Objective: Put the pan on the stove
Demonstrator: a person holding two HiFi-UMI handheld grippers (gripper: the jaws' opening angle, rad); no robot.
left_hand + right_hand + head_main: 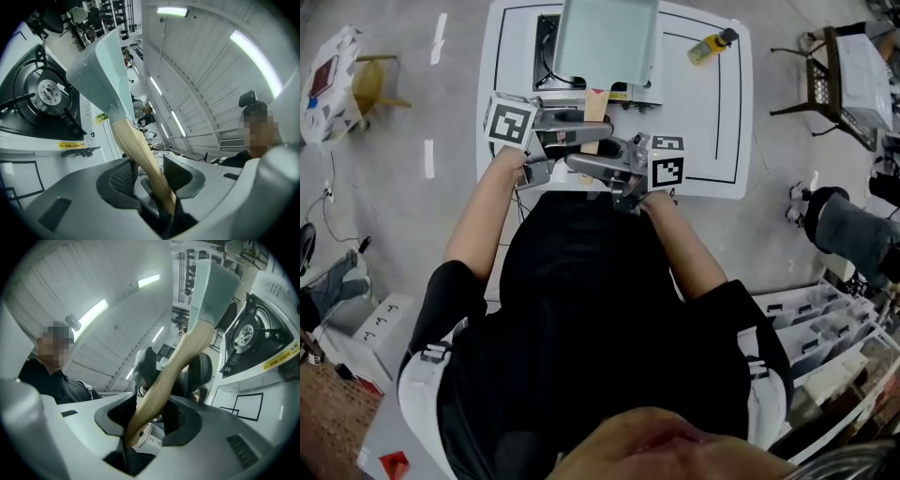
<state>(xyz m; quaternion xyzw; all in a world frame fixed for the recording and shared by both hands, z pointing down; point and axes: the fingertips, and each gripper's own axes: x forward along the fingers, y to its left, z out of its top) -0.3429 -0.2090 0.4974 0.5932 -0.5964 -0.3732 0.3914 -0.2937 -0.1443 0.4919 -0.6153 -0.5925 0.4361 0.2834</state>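
A pale green square pan (607, 37) with a light wooden handle (594, 105) hangs tilted over the white stove (546, 70) at the table's far side. My left gripper (578, 118) is shut on the handle from the left. My right gripper (586, 163) is shut on it from the right, nearer the handle's end. In the left gripper view the handle (140, 154) runs up between the jaws to the pan (101, 75), with the black burner (47, 91) beyond. The right gripper view shows the same handle (173, 376), pan (213, 287) and burner (246, 336).
The stove stands on a white table (703, 122) marked with black lines. A yellow bottle (711, 45) lies at its far right corner. Chairs (834, 80) and a stool (370, 80) stand on the floor around it, and white bins (806, 319) are at the right.
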